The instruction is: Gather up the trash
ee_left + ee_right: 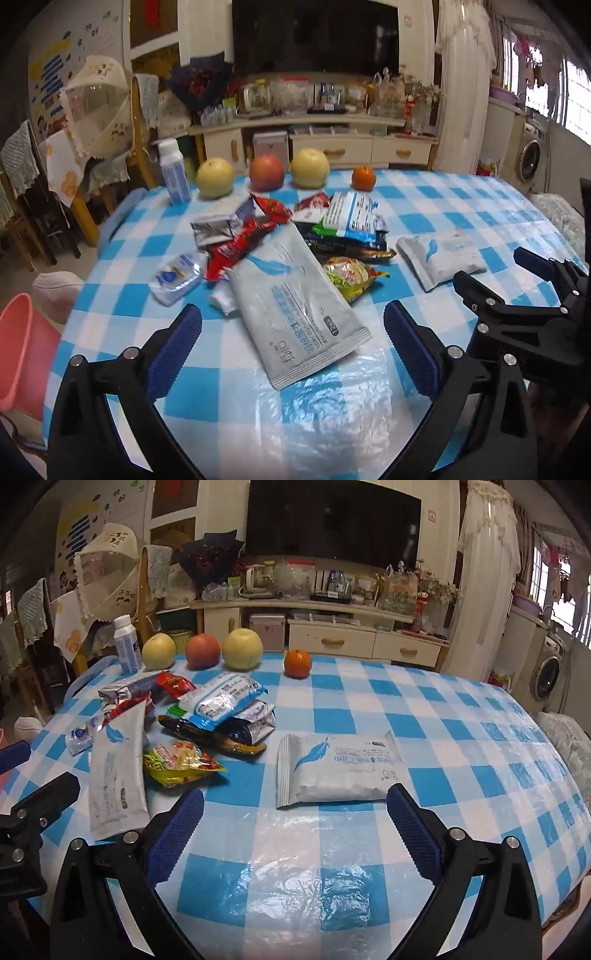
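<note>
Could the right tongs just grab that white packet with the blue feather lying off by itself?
Probably yes. The right tongs are open, the feather packet lies flat just ahead between the two tips, and nothing sits between them on the checked tablecloth.

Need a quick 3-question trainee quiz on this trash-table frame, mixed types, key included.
1. True or false: the left gripper is shut on a wrapper.
2. How many fruits stand in the far row? A) two B) four C) six
3. Which pack lies apart from the wrapper pile, ahead of the right gripper?

Key: 1 false, both grippers are open and hold nothing. 2 B. 3 the white feather-print pack.
</note>
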Motion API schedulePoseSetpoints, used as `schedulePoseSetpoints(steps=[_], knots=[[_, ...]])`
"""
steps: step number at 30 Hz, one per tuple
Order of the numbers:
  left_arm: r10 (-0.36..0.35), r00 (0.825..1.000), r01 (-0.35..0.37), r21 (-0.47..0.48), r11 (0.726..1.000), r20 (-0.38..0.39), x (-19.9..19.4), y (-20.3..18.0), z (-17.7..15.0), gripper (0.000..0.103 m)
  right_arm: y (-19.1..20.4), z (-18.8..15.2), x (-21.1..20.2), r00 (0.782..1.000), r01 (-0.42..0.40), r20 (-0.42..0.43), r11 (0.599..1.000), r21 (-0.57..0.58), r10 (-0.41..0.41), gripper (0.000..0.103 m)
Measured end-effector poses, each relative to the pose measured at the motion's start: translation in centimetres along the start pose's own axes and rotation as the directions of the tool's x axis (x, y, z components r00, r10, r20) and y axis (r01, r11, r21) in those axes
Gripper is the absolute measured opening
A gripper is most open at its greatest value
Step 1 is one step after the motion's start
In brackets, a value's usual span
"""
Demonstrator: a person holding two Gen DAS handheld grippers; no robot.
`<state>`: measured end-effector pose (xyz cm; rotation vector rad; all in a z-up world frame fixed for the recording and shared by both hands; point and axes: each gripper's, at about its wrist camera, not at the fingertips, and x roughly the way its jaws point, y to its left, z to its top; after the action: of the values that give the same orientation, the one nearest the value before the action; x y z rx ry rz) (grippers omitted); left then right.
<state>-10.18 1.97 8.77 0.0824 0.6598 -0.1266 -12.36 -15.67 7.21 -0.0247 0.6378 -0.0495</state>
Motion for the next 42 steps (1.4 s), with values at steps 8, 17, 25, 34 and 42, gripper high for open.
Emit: schedulePoseSetpoints(steps=[8,17,25,34,42], knots=[[0.001,0.996,0.002,-0.027,1.000,0.093,-6.9,3.3,0.2,0.099,1.1,2.3,-7.9,0.993,-0.010,0.120,0.999,0.045,0.005,0.098],[0.030,0.981,-0.022,-0.041,0.999,0.193,-13.2,5.7,0.0,0.099,2.5,2.4,-15.0,0.974,0.013,0.224,0.998,0.067,-0.028,0.098],[0.010,0.974,0.014,-0.105,0.994,0.228,-16.1,8.0,-0.2,0.099,3.1,2.6,-19.2,0.956,0.067,0.281,0.995,0.077,-0.087,0.098],[0.031,0.959,0.004,-0.120,0.993,0.282,-18.6,8.9,-0.4,0.099,3.9,2.2,-21.1,0.946,0.096,0.305,0.993,0.075,-0.115,0.098],[0.046,0.959,-0.014,-0.114,0.993,0.279,-19.4,8.9,-0.7,0.099,4.1,2.1,-21.8,0.940,0.108,0.317,0.992,0.072,-0.126,0.098]])
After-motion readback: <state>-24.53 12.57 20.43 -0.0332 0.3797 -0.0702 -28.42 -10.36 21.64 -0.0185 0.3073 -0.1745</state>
